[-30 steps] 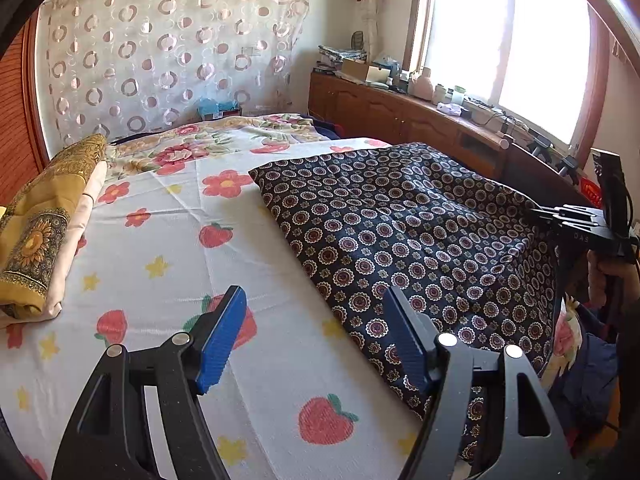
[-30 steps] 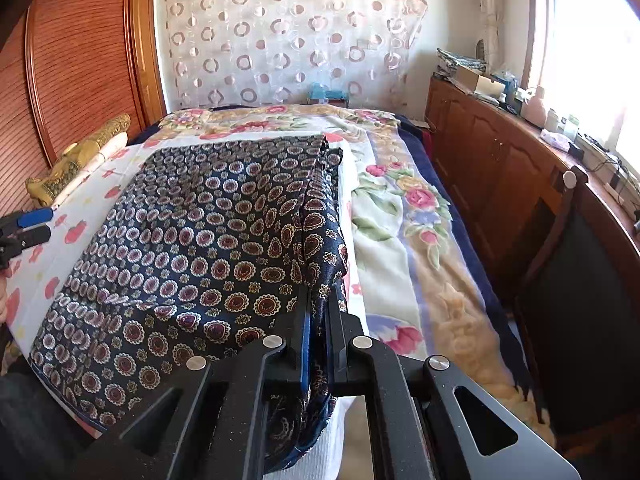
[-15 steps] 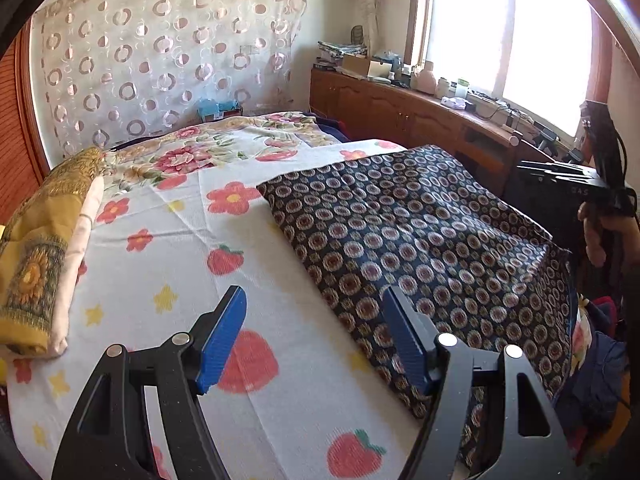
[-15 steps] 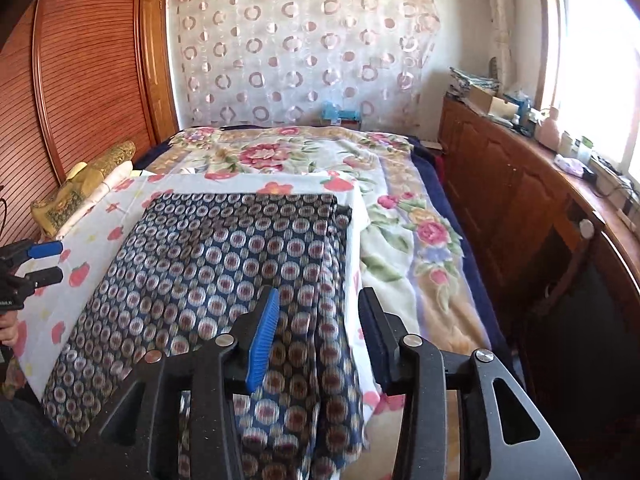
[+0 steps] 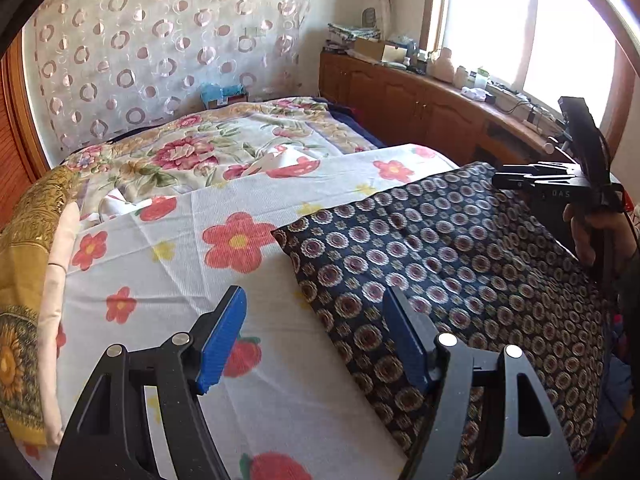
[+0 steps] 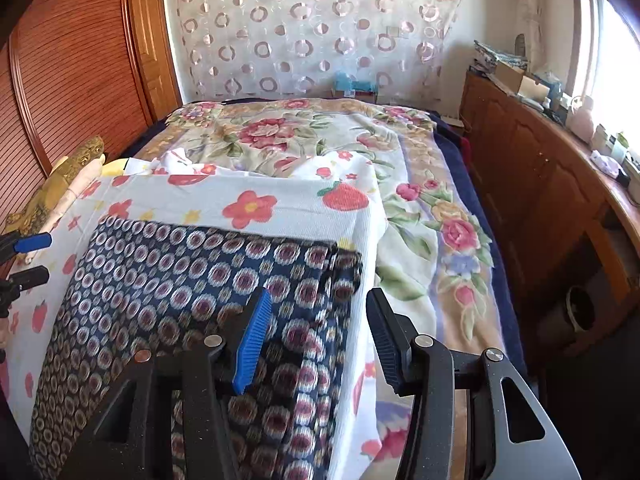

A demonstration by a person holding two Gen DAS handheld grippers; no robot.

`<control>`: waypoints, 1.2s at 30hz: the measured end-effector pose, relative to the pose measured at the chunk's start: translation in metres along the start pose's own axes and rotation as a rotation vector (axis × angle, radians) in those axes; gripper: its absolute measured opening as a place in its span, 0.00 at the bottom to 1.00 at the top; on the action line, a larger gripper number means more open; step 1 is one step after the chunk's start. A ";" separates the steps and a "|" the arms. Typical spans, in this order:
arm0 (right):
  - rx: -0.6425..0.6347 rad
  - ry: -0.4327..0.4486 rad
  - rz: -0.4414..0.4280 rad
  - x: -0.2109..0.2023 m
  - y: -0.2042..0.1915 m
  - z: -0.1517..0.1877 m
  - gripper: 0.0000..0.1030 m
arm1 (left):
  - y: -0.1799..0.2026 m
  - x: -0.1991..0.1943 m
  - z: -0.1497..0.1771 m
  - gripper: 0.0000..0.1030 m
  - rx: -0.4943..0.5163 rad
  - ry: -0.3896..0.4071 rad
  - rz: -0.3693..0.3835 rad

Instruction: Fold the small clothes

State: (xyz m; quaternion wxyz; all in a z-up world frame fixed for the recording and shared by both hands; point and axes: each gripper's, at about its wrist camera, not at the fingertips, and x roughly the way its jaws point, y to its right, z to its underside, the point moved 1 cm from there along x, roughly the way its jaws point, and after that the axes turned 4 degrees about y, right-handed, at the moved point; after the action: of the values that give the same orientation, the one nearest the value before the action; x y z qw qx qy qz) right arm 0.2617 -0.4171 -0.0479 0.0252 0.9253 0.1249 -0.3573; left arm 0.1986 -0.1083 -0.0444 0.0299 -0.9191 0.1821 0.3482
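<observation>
Left claw (image 5: 314,338) points forward and down, jaws wide apart, gripping nothing. Right claw (image 6: 318,338) is opening, pads clear; a hand (image 5: 596,236) at three o'clock probably grips its handle.

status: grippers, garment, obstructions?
Left gripper open, empty. Right gripper jaws opening, nothing pinched. Dark patterned garment flat on white fruit-print sheet. No obstruction seen.

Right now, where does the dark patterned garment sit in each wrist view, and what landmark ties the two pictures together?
Left wrist view: the dark patterned garment fills the right half, lying on the white flowered sheet.
Right wrist view: the garment fills the lower left, its folded edge under the right gripper, whose jaws are opening clear of it.
Shared landmark: the circle-patterned curtain behind the bed.
</observation>
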 end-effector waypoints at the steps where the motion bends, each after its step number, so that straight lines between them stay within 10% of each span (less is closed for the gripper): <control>1: 0.007 -0.006 -0.011 0.007 0.003 -0.004 0.51 | -0.002 0.006 -0.002 0.69 -0.003 -0.007 -0.001; 21: -0.053 -0.084 -0.062 0.059 0.001 -0.016 0.52 | -0.020 0.058 -0.022 0.53 -0.045 -0.057 0.045; 28: -0.079 -0.075 -0.078 0.058 -0.002 -0.014 0.32 | -0.013 0.064 -0.019 0.52 -0.050 -0.071 0.059; 36: -0.090 -0.042 -0.091 0.044 -0.009 -0.018 0.08 | -0.010 0.052 -0.024 0.04 -0.081 -0.075 0.113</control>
State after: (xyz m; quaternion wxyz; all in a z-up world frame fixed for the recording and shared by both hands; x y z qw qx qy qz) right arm 0.3028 -0.3962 -0.0638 0.0530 0.9088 0.1824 -0.3715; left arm 0.2536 -0.1196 -0.0611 -0.0203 -0.8941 0.2181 0.3907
